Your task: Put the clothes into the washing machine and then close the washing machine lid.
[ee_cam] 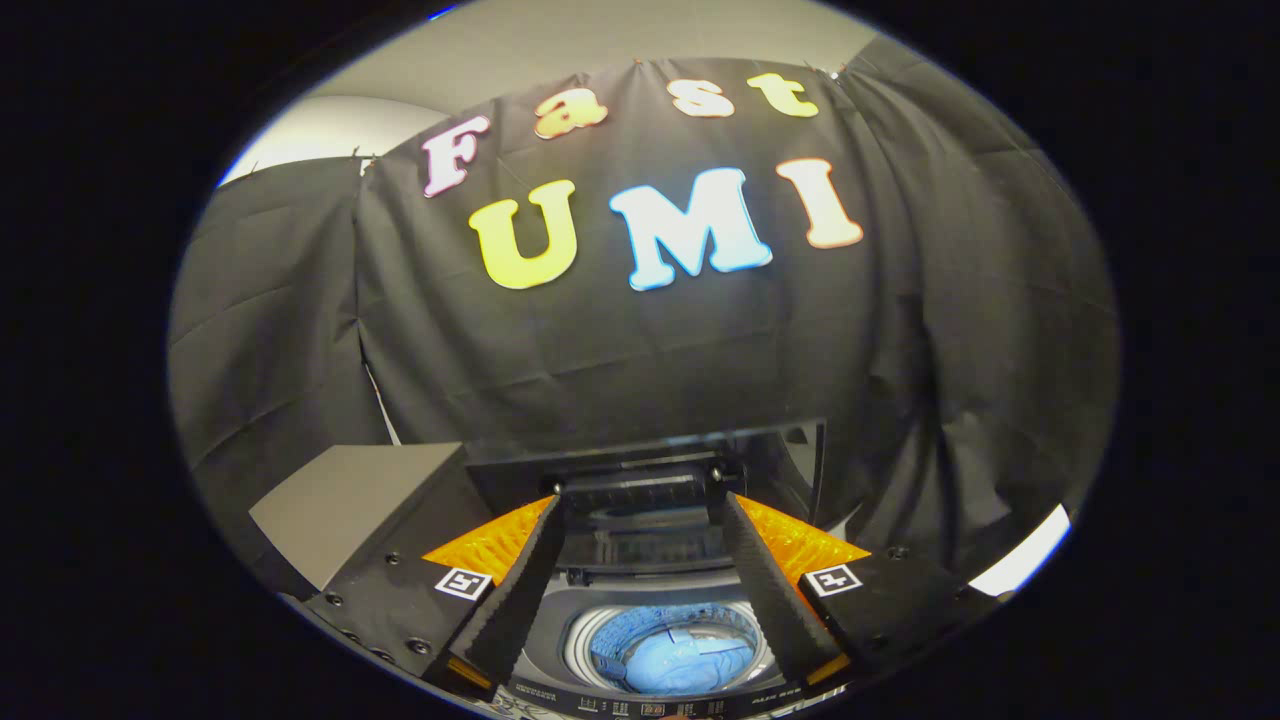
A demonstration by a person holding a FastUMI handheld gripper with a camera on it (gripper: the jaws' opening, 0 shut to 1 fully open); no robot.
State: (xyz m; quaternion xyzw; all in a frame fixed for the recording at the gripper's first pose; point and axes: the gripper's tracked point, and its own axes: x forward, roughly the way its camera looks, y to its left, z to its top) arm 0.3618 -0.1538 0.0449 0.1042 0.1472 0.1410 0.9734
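1. Grey box [350, 500] stands left of the washing machine [545, 640], against the black cloth wall [650, 350].
2. Hand-held gripper [638, 495] is spread wide, fingers [515, 590] gripping nothing; tips flank the raised lid's [640, 490] near edge.
3. Blue clothes [670, 660] lie in the open drum [580, 645], below and between the fingers.

1. A black cloth wall [620, 350] hangs across the back of the booth, creased and folded, with seams running down it.
2. Above the cloth, a pale ceiling [560, 40] shows, plain and evenly lit.
3. A grey flat-topped box [350, 500] stands low down, in front of the cloth.
4. A bright white strip [1025, 560] shows at the foot of the cloth on the opposite side.
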